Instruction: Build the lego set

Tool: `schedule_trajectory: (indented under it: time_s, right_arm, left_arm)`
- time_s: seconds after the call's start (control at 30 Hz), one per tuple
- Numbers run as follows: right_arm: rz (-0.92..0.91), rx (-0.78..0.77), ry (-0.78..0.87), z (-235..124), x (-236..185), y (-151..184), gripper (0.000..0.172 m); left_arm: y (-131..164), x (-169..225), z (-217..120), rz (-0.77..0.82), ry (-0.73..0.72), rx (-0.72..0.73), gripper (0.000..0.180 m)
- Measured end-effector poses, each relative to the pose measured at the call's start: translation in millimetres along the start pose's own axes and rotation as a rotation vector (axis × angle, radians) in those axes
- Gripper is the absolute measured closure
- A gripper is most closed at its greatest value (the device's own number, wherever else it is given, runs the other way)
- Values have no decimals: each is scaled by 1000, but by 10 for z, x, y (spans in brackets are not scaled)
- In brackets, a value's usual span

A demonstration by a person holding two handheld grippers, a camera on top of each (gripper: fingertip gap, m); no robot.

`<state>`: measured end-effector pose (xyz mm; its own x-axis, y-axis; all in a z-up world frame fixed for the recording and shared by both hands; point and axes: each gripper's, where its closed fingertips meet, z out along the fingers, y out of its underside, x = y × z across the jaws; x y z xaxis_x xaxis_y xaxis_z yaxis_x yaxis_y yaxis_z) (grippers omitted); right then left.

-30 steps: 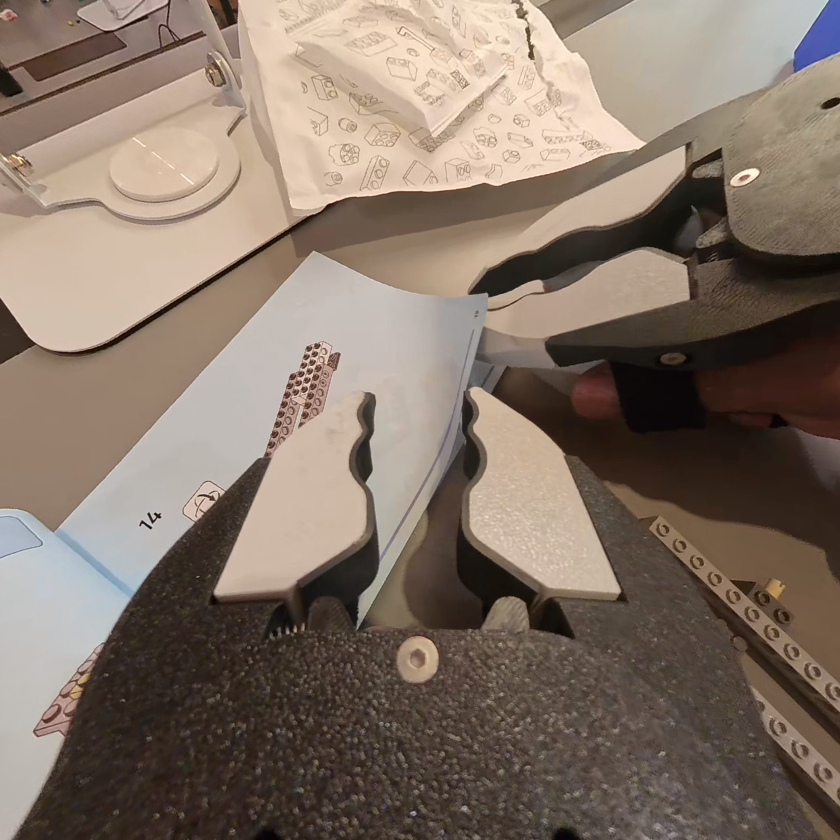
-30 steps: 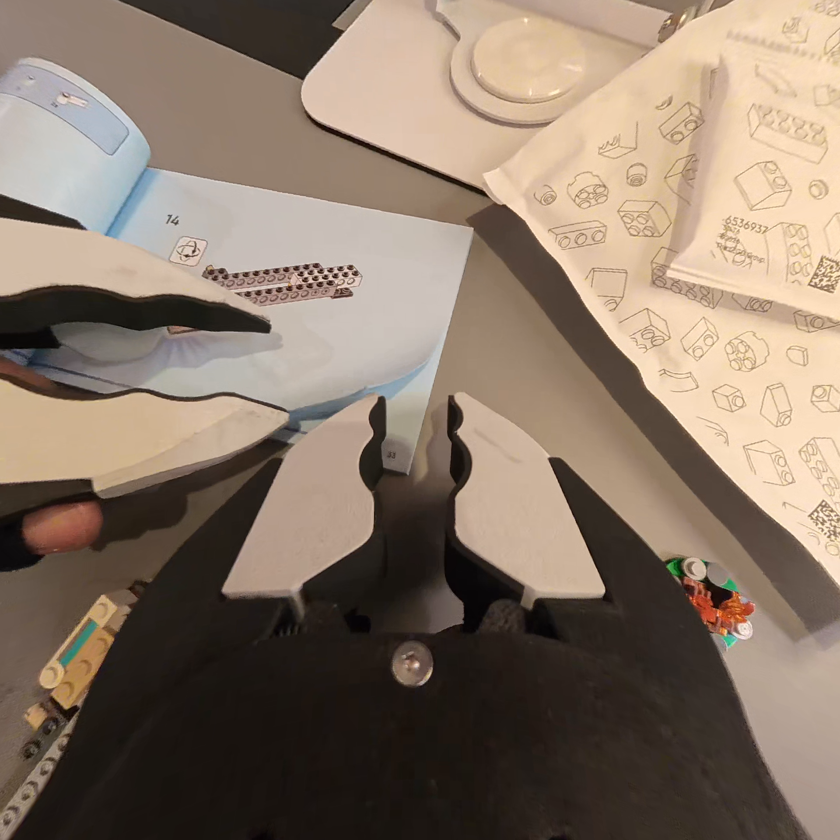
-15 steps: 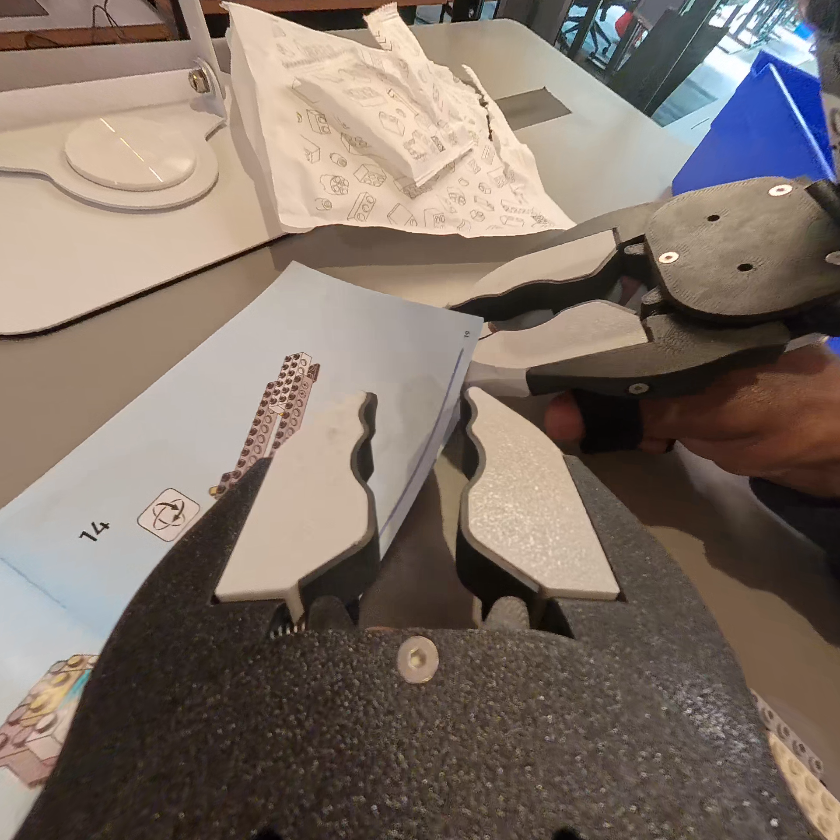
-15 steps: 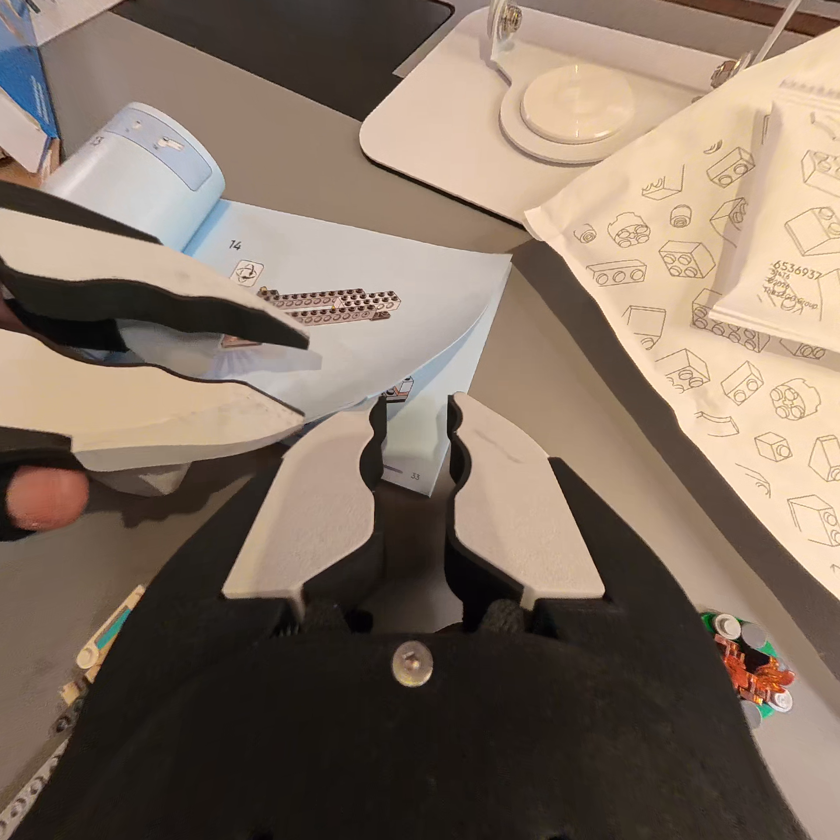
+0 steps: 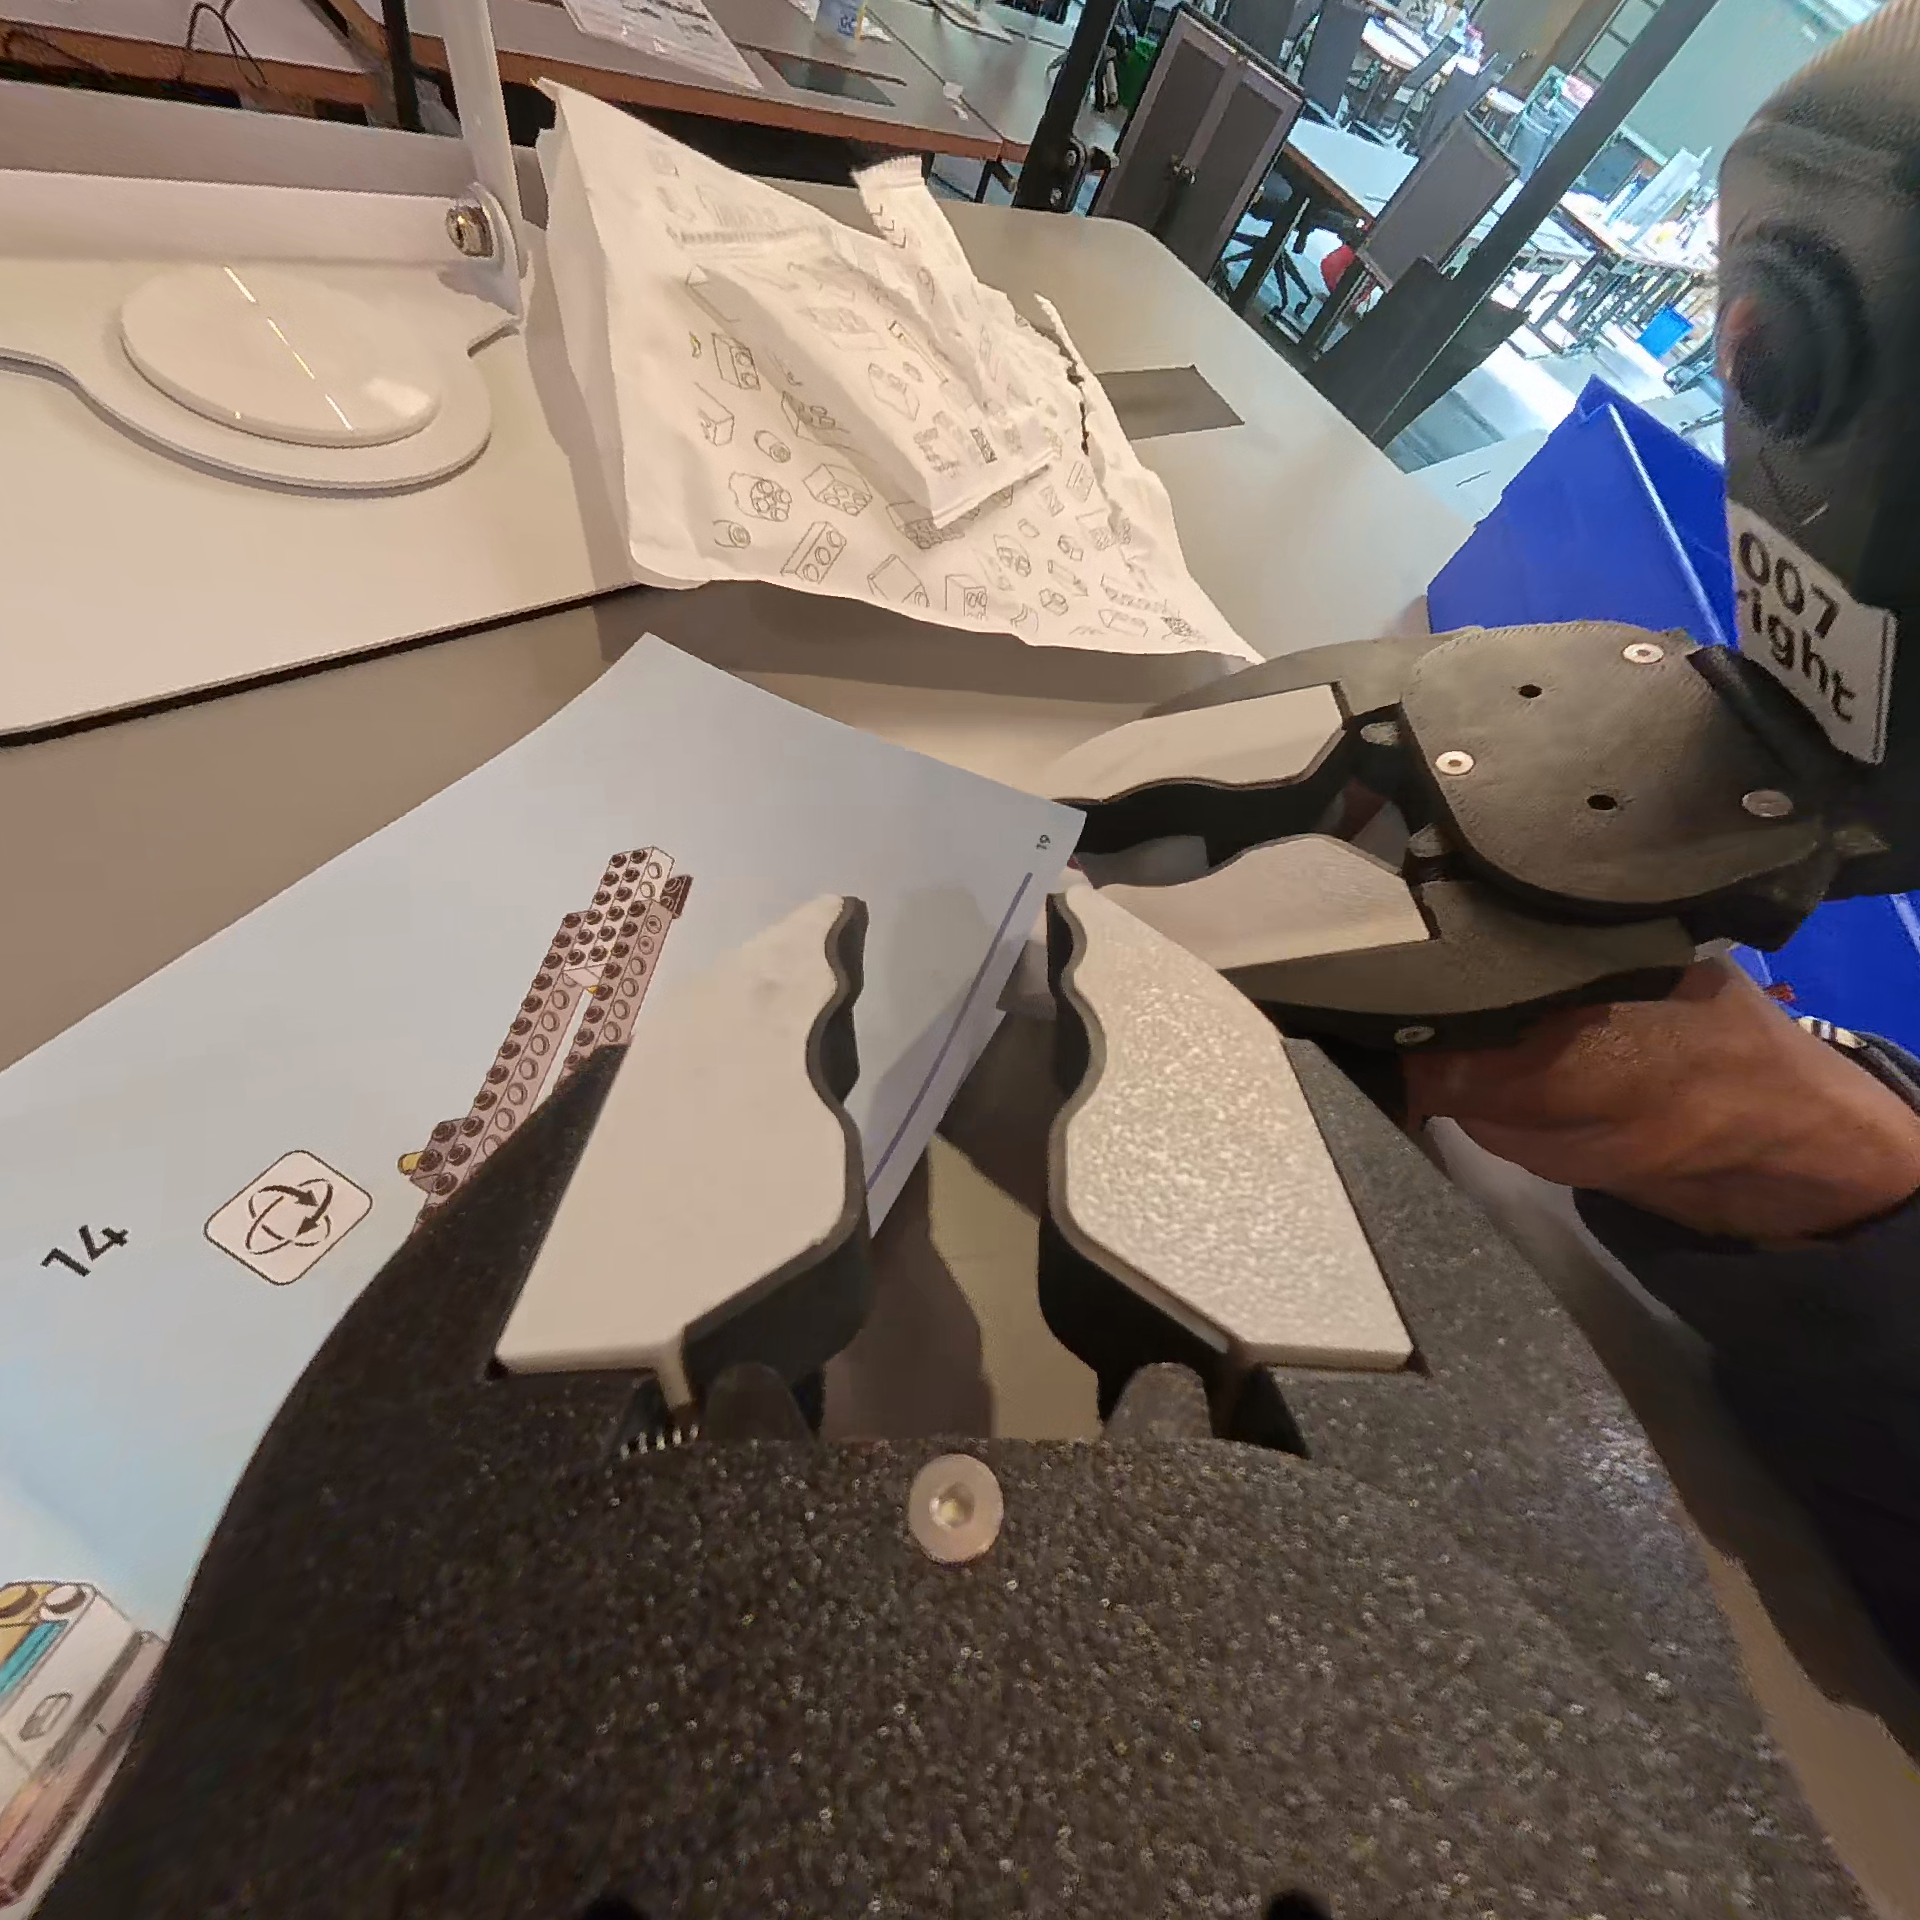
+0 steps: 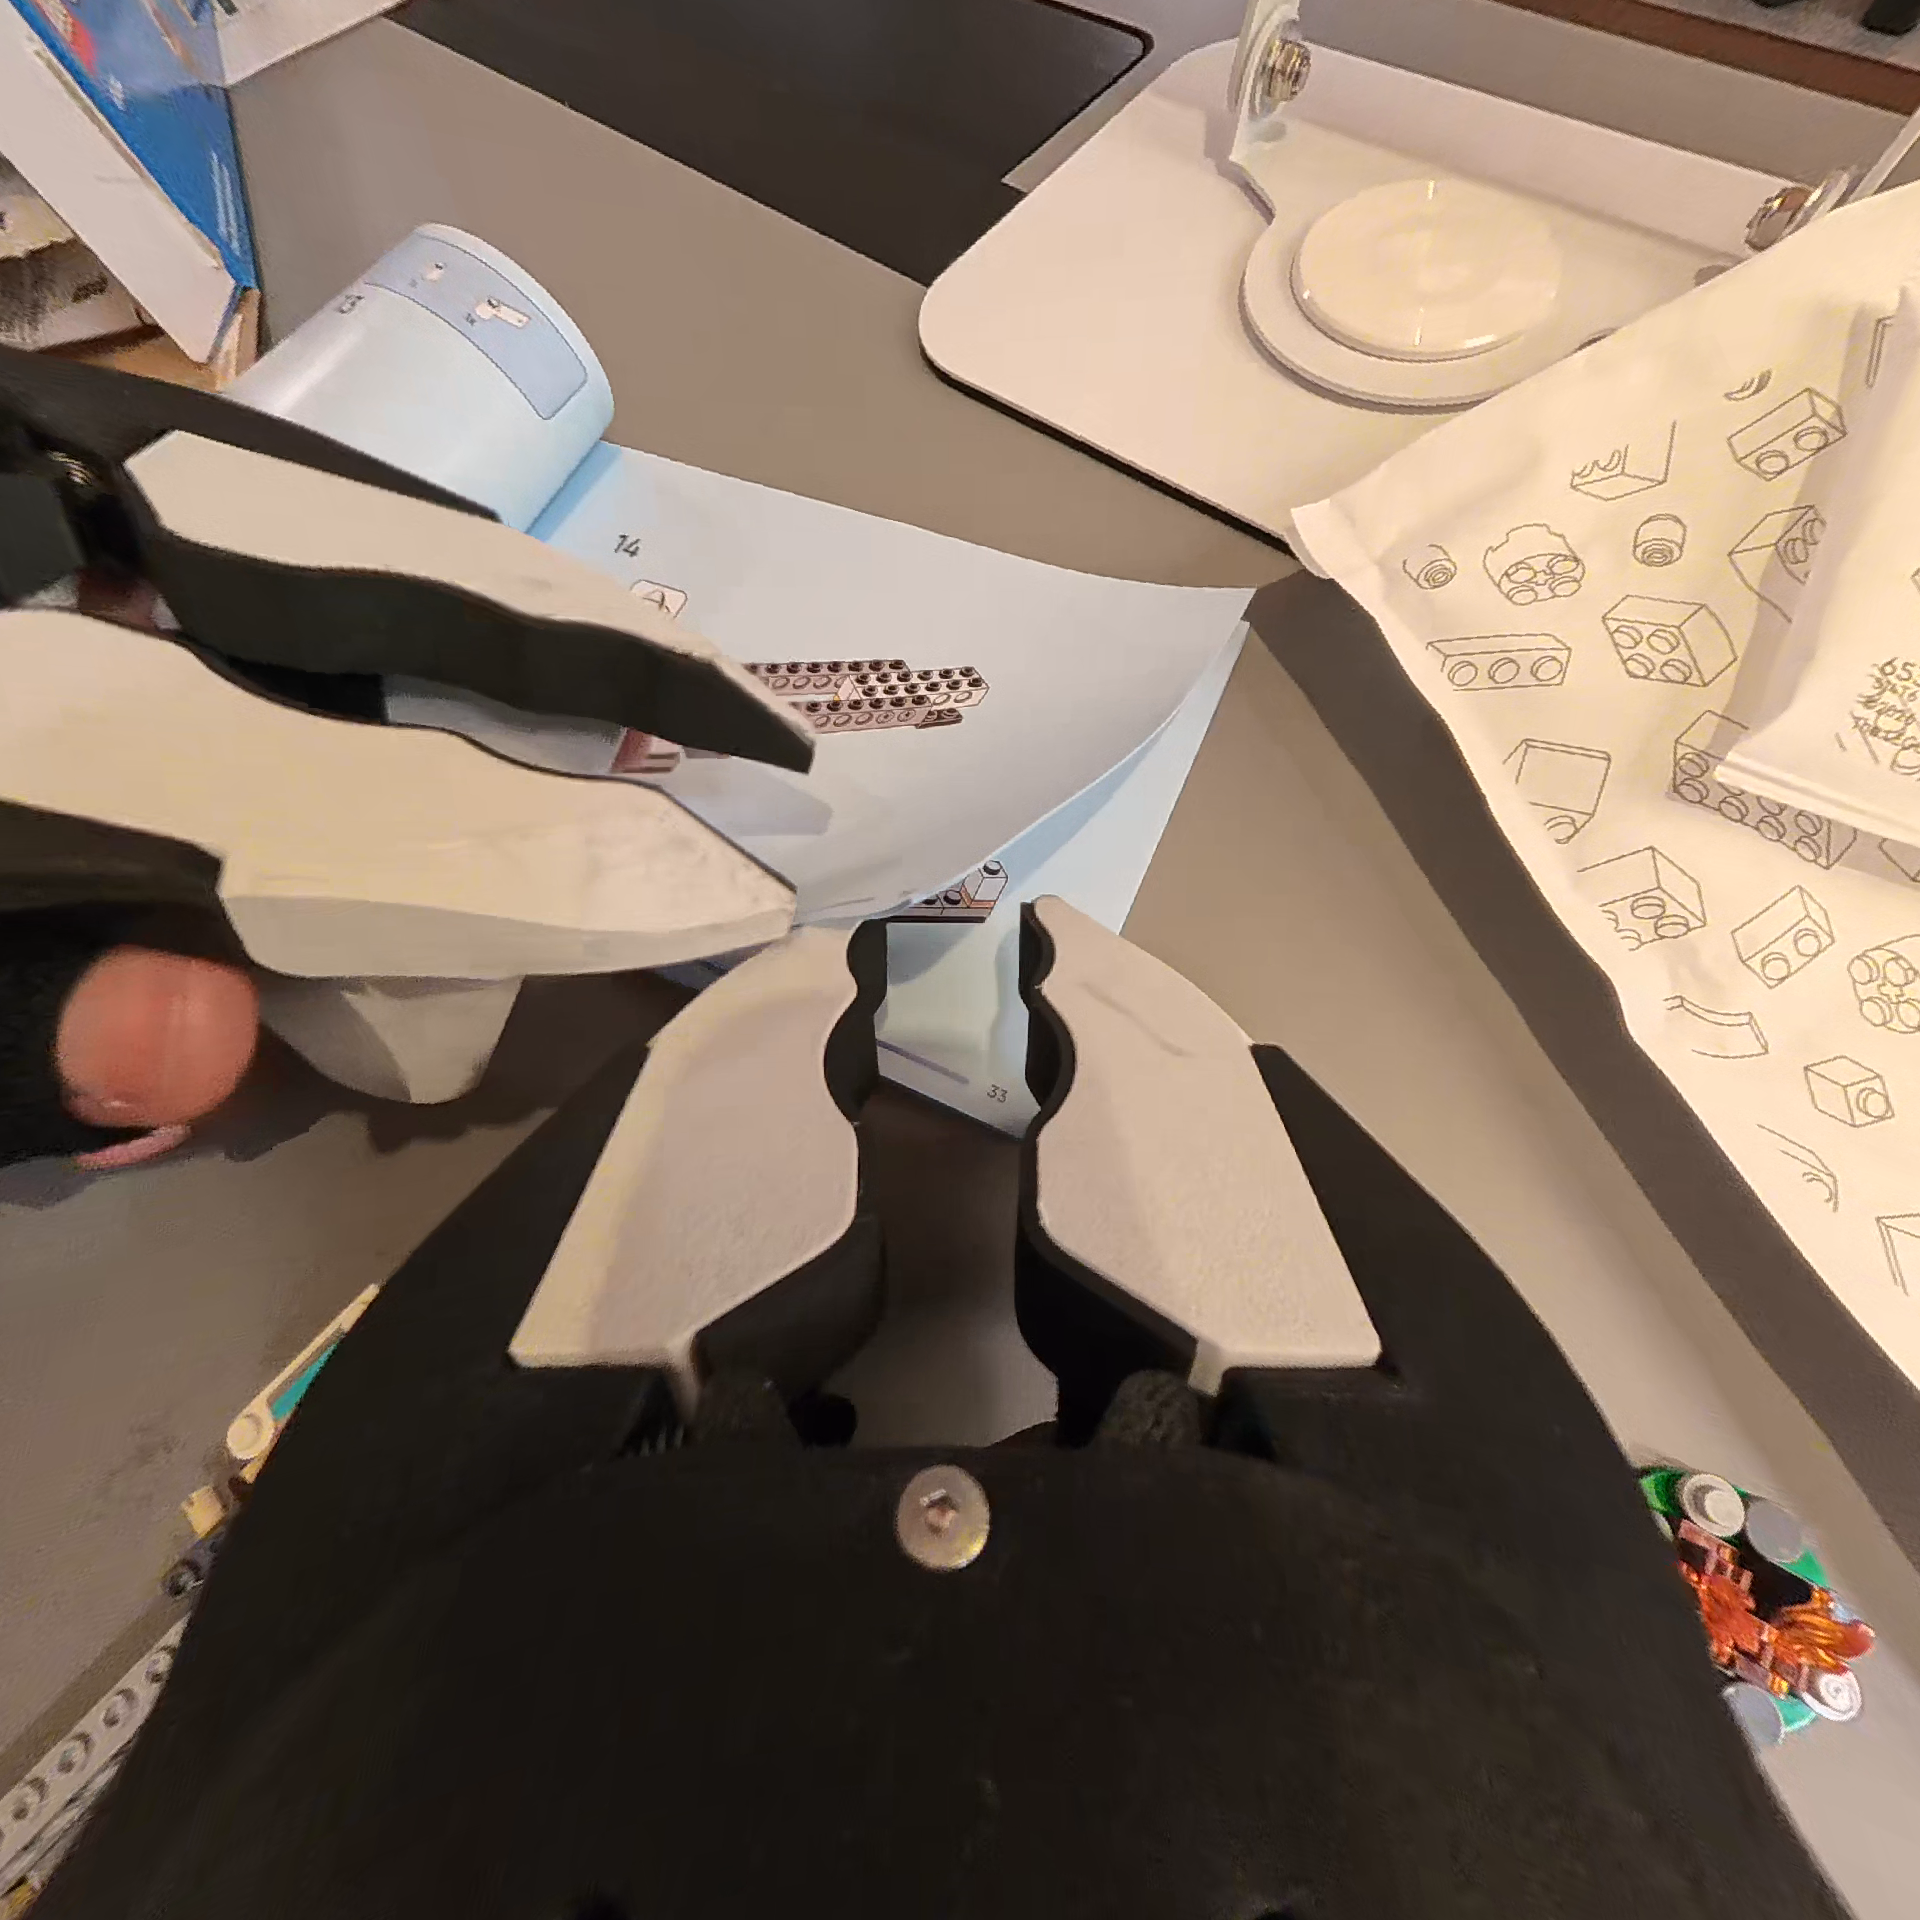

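The light blue instruction booklet (image 5: 582, 894) lies open near the tabletop's (image 6: 1299, 831) middle, one page curled up. The left gripper (image 5: 951, 914) stands parted, the page's edge between its fingers, unpinched. The right gripper (image 6: 940, 925), parted and empty, hovers over the booklet's corner. Only the right wrist view shows orange and green pieces (image 6: 1756, 1621).

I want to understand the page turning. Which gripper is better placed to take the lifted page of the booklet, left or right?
Probably the left gripper: the lifted page edge already runs between its open fingers. The right gripper points at the lower flat page.
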<state>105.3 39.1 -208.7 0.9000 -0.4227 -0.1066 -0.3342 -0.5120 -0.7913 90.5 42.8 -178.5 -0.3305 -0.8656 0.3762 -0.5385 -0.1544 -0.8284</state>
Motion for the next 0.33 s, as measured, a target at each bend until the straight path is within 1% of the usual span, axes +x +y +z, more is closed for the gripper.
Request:
schedule_trajectory:
  time_s: [0.23, 0.33]
  right_arm:
    - [-88, 31, -32, -7, -113, -50, 149]
    - [-139, 45, -30, -5, -158, -73, 149]
  left_arm:
    - [-91, -22, 54, -7, -4, -31, 146]
    - [-116, -15, 38, -42, 29, -29, 146]
